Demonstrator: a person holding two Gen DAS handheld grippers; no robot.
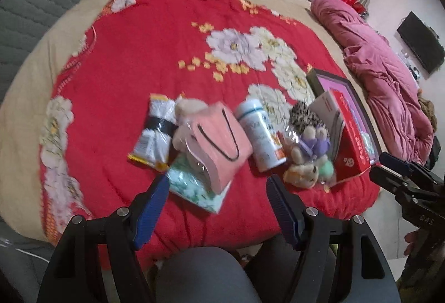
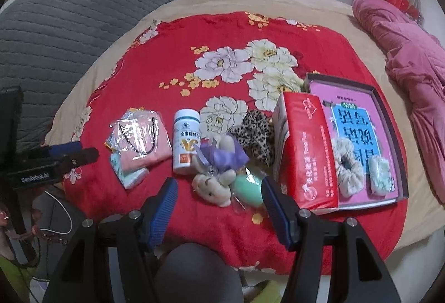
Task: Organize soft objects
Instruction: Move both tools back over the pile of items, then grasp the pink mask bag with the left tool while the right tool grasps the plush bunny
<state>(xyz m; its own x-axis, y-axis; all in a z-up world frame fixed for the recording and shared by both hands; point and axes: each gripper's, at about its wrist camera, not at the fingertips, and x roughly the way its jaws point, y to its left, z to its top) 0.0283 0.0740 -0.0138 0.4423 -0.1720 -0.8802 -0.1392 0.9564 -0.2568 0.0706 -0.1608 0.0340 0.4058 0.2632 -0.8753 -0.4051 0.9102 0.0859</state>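
Soft items lie in a row on the red flowered blanket [image 2: 172, 58]. A pink pouch in clear wrap [image 2: 144, 140] rests on a mint tissue pack [image 2: 128, 172]. A small plush rabbit in a purple dress [image 2: 217, 164], a mint green sponge [image 2: 247, 186] and a leopard scrunchie [image 2: 256, 136] lie by a red tissue pack [image 2: 306, 150]. A shallow box [image 2: 389, 108] holds a cream scrunchie [image 2: 347, 164] and a mint pack [image 2: 379, 172]. My left gripper [image 1: 218, 205] is open above the pink pouch [image 1: 217, 141]. My right gripper [image 2: 219, 208] is open just before the rabbit.
A white pill bottle [image 2: 185, 144] lies between the pouch and the rabbit. A white and yellow packet [image 1: 155, 133] lies left of the pouch. A pink quilt [image 2: 411, 58] is heaped at the right, a grey headboard [image 2: 69, 10] at the left.
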